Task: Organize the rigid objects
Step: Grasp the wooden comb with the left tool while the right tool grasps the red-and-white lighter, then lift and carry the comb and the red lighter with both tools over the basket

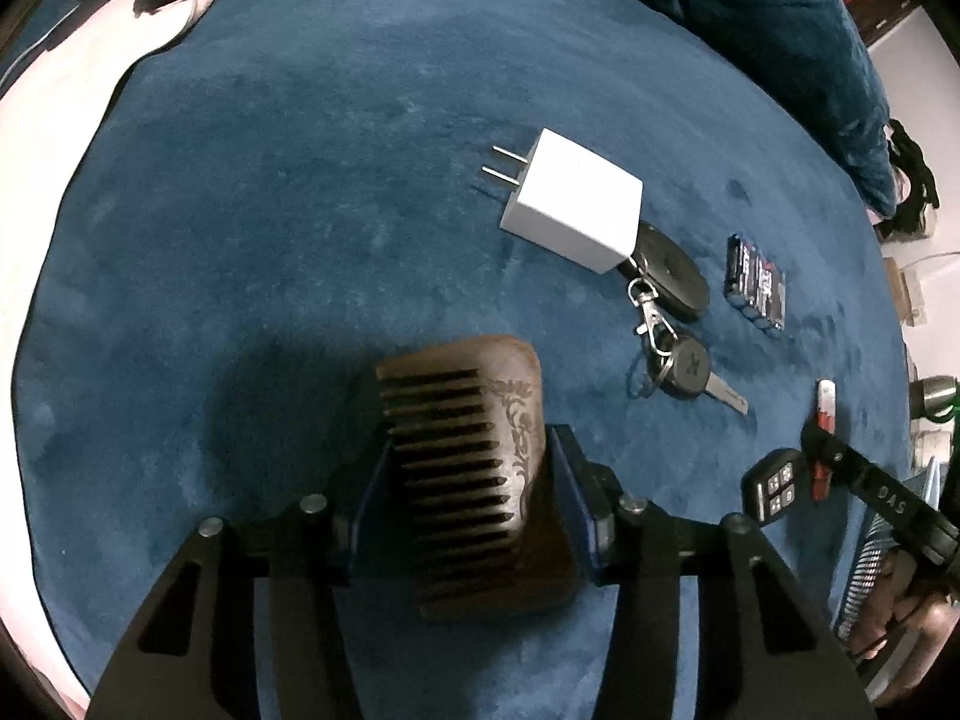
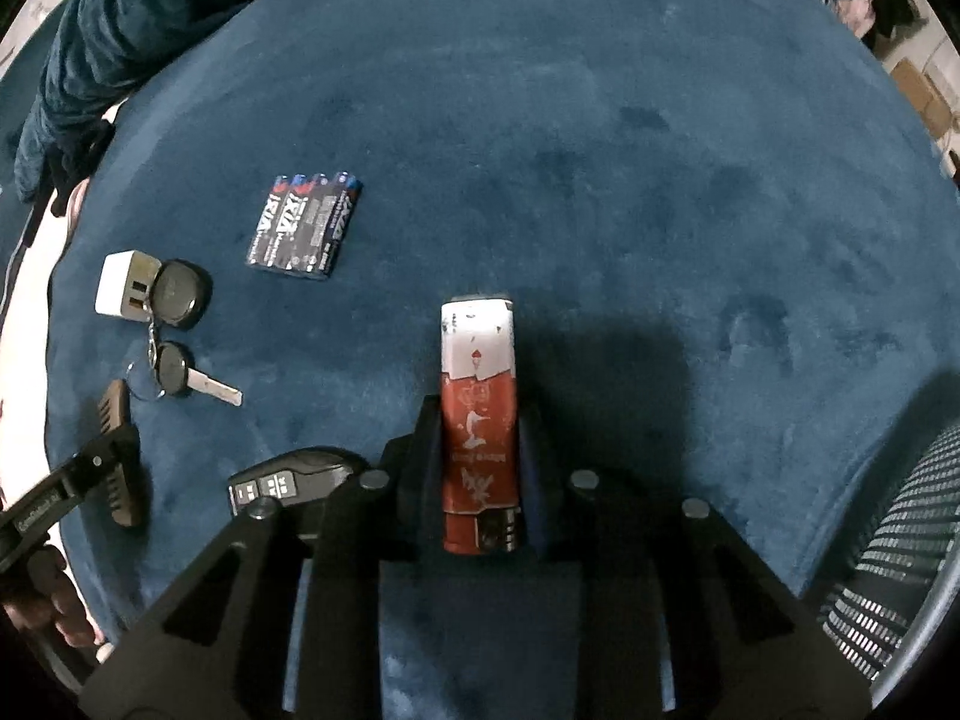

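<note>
My left gripper [image 1: 471,450] is shut on a brown wooden comb [image 1: 474,450] with a carved floral back, held just over the blue cloth. My right gripper [image 2: 480,426] is shut on a red and white lighter [image 2: 479,414], also low over the cloth. In the right wrist view the comb [image 2: 120,456] and left gripper show at the far left. In the left wrist view the lighter [image 1: 825,414] and right gripper show at the right edge.
On the blue cloth [image 1: 270,210] lie a white plug charger [image 1: 573,201], a key ring with fob and key [image 1: 672,312], a battery pack [image 1: 756,285] and a black remote [image 1: 774,483]. A mesh chair [image 2: 900,552] stands at the right.
</note>
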Demonstrator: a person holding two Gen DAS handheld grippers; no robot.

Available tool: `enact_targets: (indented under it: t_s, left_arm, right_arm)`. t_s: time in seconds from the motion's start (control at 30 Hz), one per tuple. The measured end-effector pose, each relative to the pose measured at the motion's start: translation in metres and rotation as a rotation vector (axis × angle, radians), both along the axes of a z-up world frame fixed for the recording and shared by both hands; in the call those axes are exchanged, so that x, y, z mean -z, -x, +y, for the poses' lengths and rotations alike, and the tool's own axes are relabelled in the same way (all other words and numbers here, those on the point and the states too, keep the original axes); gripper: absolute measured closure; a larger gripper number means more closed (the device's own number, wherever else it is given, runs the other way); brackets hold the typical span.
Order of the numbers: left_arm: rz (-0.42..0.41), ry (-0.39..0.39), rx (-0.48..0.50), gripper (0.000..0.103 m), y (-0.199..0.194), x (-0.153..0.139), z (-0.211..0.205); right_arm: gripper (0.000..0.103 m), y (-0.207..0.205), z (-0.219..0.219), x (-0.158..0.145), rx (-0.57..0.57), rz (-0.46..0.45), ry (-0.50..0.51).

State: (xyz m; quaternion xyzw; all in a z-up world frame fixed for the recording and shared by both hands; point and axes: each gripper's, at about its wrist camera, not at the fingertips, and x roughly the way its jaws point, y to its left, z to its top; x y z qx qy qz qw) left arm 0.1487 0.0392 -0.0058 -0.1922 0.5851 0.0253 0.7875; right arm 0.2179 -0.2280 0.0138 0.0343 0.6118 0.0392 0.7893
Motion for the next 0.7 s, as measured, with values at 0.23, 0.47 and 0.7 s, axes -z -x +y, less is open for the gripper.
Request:
enact_targets:
  t_s: [0.23, 0.47, 0.7]
  left_arm:
    - [-0.012, -0.036, -0.003, 0.053, 0.017, -0.017, -0.002]
    - [-0.024, -0.044, 0.003, 0.053, 0.035, -0.033, -0.011]
    - [-0.059, -0.052, 0.029, 0.053, 0.056, -0.057, -0.028]
  right_arm:
    - [0.079, 0.018, -0.006, -0.021, 0.015, -0.047, -0.012]
    - [0.079, 0.044, -0.008, -0.039, 0.013, -0.087, -0.027]
    - [0.079, 0.073, -0.012, -0.057, 0.025, -0.116, -0.057]
